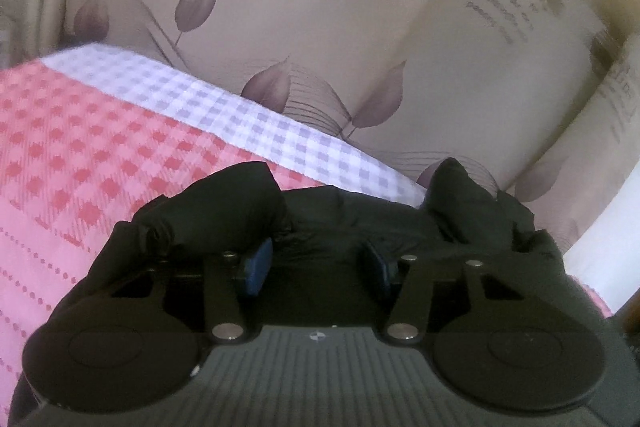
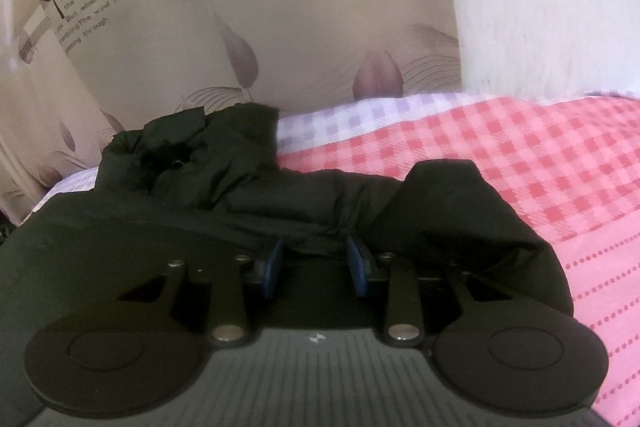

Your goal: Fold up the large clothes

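Lying bunched between both parted grippers, left point(image 1: 316, 267) and right point(image 2: 314, 261), neither gripping, the black jacket point(image 2: 248, 187) is resting on a pink checked bedspread point(image 2: 520, 163).

Leaf-print fabric point(image 2: 168, 39) reads — "Who has seen the wind?"

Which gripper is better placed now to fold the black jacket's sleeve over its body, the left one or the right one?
Probably the right. The right gripper is open against the black jacket, with a puffy sleeve end just beside its right finger. The left gripper, also open, faces mostly bunched fabric at the jacket's edge.
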`<state>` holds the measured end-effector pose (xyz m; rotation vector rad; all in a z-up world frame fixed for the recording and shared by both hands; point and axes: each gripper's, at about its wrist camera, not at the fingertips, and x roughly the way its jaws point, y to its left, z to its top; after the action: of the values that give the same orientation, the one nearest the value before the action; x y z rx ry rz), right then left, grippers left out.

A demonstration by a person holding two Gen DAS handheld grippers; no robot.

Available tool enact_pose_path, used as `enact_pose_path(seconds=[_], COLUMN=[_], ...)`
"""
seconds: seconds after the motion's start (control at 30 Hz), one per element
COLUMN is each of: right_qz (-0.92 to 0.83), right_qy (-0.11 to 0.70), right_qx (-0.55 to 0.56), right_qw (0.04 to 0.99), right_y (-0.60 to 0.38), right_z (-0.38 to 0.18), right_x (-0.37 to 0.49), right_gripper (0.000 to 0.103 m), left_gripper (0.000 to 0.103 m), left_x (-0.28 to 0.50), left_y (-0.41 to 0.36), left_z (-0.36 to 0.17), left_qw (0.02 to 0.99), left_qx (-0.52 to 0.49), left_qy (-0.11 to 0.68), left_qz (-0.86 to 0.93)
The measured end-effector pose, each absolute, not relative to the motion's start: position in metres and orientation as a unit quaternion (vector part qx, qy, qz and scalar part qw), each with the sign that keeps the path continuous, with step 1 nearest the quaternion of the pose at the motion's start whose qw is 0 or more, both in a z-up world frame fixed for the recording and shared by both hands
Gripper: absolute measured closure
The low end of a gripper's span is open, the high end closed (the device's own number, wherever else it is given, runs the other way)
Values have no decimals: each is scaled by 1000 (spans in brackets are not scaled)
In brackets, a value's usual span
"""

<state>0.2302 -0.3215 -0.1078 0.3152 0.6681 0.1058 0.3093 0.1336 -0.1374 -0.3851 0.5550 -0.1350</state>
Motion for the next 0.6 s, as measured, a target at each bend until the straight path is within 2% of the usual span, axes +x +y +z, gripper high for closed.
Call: enact_pose_path(seconds=[0.13,0.17,0.2,0.23,0.27,0.33,0.4,0.6], right_qz=[48,35,33,38,49,61,59,34], right_qy=[352,341,317,294,275,253,234,229], right_qx=[190,193,186,173,159,140,127,29], right_qw=[915,919,930,939,947,955,962,972], right_y=[-338,-340,-341,-339,-337,-331,-324,-288], right_z=[-92,-81,-67,-54,-43,-30,-27,-44], right_x=[228,218,202,187,170,140,108,51], right_gripper=[68,67,63,60,57,30,14,13], left_gripper=[45,34,14,4,1,0,0,0], left_x=[305,299,291,281,268,251,245,223], left_y=[124,116,108,101,96,89,85,70], left_z=[-123,-117,-111,-106,-100,-91,-85,-77], left_qw=[945,952,958,965,971,976,974,972], left_qx=[-137,-96,-61,-31,-8,27,49,102], left_qy=[292,287,278,262,238,214,221,212], left_qz=[-50,-37,-22,-5,4,-2,3,-6])
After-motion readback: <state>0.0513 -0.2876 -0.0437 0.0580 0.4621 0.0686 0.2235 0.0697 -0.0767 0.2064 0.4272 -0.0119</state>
